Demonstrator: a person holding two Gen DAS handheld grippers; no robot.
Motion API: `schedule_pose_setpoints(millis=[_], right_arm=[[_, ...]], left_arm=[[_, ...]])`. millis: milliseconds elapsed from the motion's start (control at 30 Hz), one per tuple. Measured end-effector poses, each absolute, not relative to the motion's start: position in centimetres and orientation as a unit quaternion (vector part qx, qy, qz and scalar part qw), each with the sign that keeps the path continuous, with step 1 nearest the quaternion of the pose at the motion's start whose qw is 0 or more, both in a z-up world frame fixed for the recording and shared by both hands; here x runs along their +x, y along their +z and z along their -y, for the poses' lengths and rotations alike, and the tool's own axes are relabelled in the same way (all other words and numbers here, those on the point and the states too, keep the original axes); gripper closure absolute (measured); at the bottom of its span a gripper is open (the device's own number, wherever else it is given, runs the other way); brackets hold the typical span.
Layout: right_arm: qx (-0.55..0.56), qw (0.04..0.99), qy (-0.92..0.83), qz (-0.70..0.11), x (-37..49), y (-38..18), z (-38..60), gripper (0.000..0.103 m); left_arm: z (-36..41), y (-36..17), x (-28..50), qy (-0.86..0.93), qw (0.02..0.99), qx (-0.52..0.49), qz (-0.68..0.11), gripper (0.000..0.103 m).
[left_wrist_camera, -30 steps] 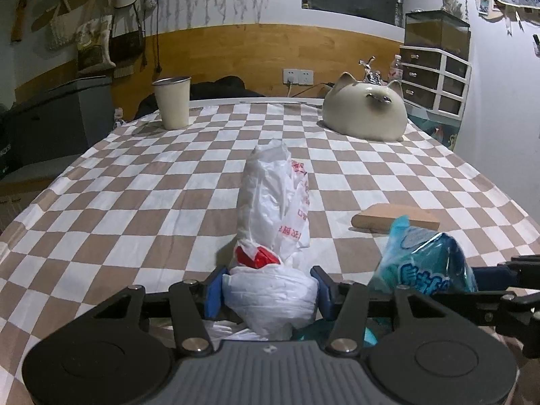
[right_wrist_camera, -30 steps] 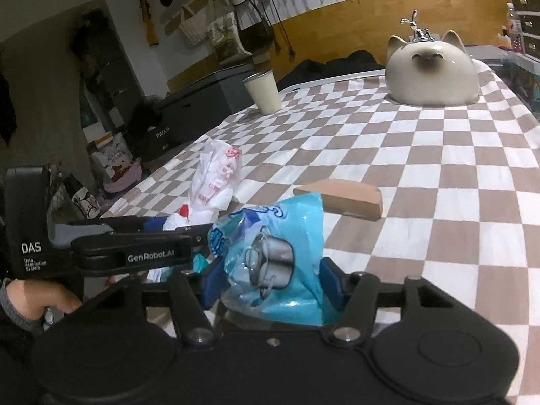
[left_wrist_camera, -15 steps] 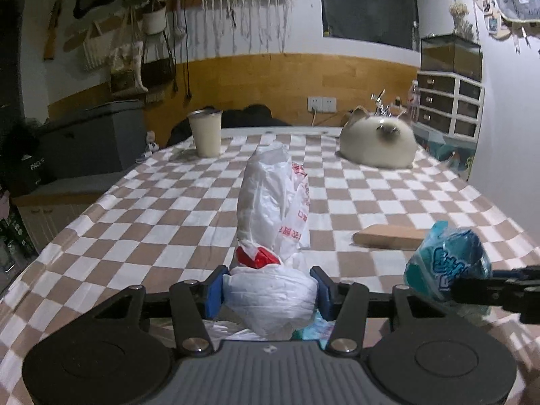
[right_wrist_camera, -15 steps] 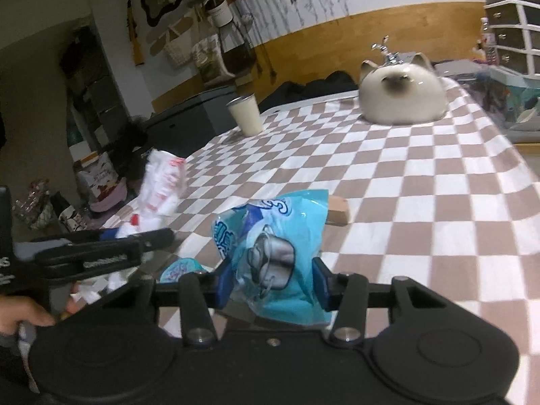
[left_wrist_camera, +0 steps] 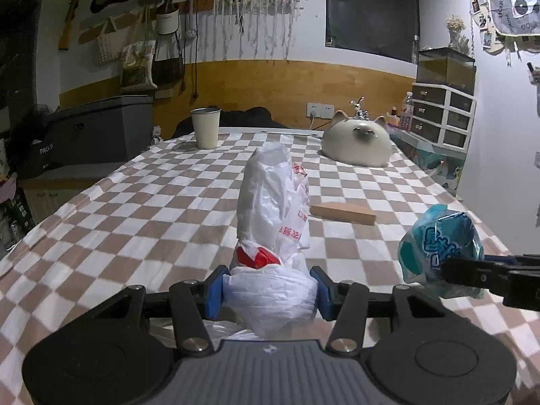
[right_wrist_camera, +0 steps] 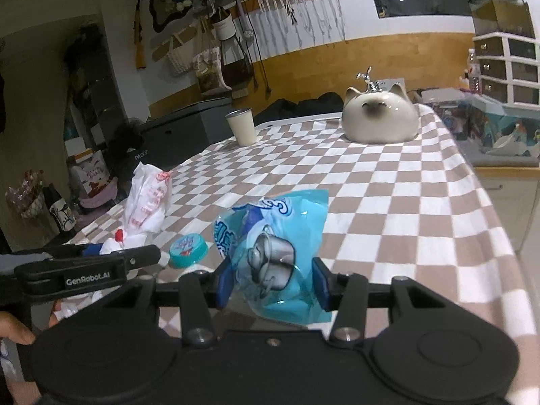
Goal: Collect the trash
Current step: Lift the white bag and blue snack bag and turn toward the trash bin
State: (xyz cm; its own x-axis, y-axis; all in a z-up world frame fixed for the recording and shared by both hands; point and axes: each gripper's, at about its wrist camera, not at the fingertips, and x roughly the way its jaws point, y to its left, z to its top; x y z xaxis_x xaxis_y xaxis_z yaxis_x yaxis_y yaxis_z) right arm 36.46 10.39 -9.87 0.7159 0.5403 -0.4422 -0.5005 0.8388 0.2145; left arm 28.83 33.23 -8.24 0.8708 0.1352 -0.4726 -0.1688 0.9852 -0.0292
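A crumpled white plastic bag (left_wrist_camera: 273,202) with red print stands up between the blue pads of my left gripper (left_wrist_camera: 270,292), which is shut on its lower part. To the right, a blue snack packet (left_wrist_camera: 435,246) hangs above the checkered tablecloth (left_wrist_camera: 135,209). In the right wrist view my right gripper (right_wrist_camera: 271,281) is shut on that blue packet (right_wrist_camera: 273,246), both pads pressing its sides. The left gripper (right_wrist_camera: 111,263) and its white bag (right_wrist_camera: 148,195) show at the left. A teal round lid (right_wrist_camera: 188,249) lies on the cloth between the two grippers.
A wooden block (left_wrist_camera: 342,214) lies mid-table. A cream cup (left_wrist_camera: 205,128) and a cat-shaped ceramic piece (left_wrist_camera: 357,145) stand at the far end. A drawer unit (left_wrist_camera: 442,114) is at the right, a grey box (left_wrist_camera: 98,128) at the left. A hand (right_wrist_camera: 13,330) holds the left gripper.
Both grippers have drawn back and risen a little, each keeping its load. The teal lid has come into view on the cloth in the right wrist view.
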Motion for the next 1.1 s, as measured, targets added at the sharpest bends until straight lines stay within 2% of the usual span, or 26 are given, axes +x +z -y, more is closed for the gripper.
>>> schedule_pose_setpoints(millis=[467, 1100], right_arm=[[0.013, 0.939, 0.258, -0.227, 31.1, -8.1, -6.2, 0.055], [0.003, 0.957, 0.227, -0.18, 24.8, -4.9, 3.1, 0.055]], left_arm=[[-28.6, -5.5, 22.1, 0.076, 0.971, -0.025, -0.227, 0.05], [-19.7, -2.9, 17.0, 0.06, 0.978, -0.023, -0.196, 0.05]])
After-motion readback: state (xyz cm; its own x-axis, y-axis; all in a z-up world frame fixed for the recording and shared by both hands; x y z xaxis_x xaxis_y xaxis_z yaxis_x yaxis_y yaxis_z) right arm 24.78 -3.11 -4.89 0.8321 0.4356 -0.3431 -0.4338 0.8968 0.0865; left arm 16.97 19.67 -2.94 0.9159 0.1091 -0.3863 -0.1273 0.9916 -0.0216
